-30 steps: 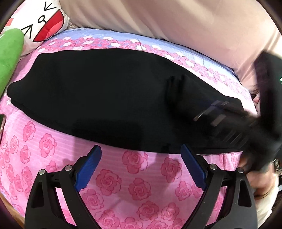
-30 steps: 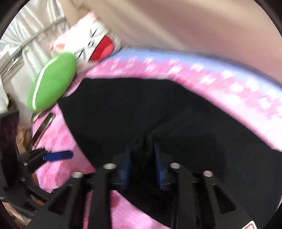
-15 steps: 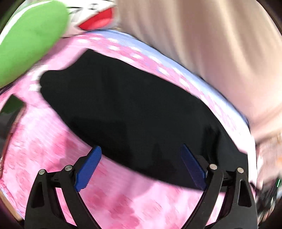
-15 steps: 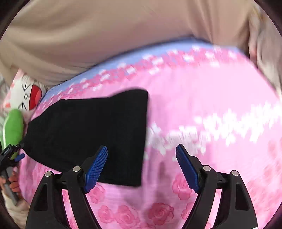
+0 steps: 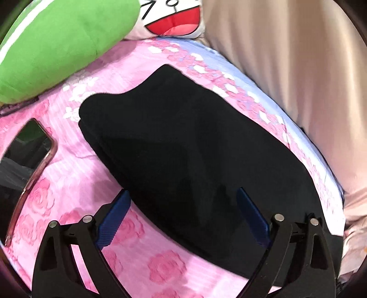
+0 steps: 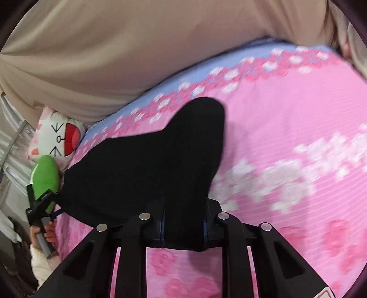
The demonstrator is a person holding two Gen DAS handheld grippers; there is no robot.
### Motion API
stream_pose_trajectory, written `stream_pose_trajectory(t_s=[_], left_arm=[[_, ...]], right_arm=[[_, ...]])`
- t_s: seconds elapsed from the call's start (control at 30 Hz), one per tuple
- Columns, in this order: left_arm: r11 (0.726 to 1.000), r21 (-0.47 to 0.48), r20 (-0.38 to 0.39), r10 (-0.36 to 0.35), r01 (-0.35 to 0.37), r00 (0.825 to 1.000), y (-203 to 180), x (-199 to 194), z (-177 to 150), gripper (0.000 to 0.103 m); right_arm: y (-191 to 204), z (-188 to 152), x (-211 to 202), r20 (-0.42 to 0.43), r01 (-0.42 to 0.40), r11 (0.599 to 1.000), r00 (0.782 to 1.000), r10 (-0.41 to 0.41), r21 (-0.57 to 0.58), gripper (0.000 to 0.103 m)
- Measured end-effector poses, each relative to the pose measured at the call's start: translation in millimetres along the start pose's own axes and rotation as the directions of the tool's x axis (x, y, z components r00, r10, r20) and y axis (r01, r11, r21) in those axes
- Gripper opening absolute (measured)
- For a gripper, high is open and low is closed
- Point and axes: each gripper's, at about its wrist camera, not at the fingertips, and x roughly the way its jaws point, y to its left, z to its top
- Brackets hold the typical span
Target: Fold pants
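The black pants (image 5: pixel 192 146) lie folded in a long band on the pink rose bedsheet (image 5: pixel 68 174). My left gripper (image 5: pixel 183 220) is open, its blue pads straddling the near edge of the pants close to their left end. In the right wrist view the pants (image 6: pixel 142 169) stretch away to the left. My right gripper (image 6: pixel 183 223) is shut on the pants' right end, the cloth bunched between the pads and lifted a little. The left gripper (image 6: pixel 49 204) shows small at the pants' far end, held in a hand.
A green pillow (image 5: pixel 59 43) and a white cartoon-face pillow (image 5: pixel 174 16) lie at the bed's head. A phone (image 5: pixel 25 160) in a pink case lies on the sheet left of the pants. A beige curtain (image 6: pixel 137 45) hangs along the bed's far side.
My right gripper was open half a second ago and has closed on the pants' right end. My left gripper stayed open and moved toward the pants' left end, closer to the pillows.
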Motion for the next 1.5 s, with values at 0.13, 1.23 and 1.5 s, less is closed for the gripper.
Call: stream_pose_trajectory(t_s=[0.13, 1.23, 1.5], left_arm=[[0.998, 0.065, 0.011, -0.007, 0.006, 1.000, -22, -18, -12, 0.091], [0.942, 0.284, -0.102, -0.154, 0.177, 0.983, -71, -31, -70, 0.092], [0.942, 0.290, -0.096, -0.146, 0.168, 0.985, -70, -33, -68, 0.092]], right_arm=[[-26, 8, -27, 0.025, 0.039, 0.999, 0.999, -0.039, -0.010, 0.009], [202, -9, 110, -0.250, -0.196, 0.854, 0.965, 0.081, -0.482, 0.020], [142, 8, 23, -0.051, -0.100, 0.909, 0.995, 0.087, -0.405, 0.083]])
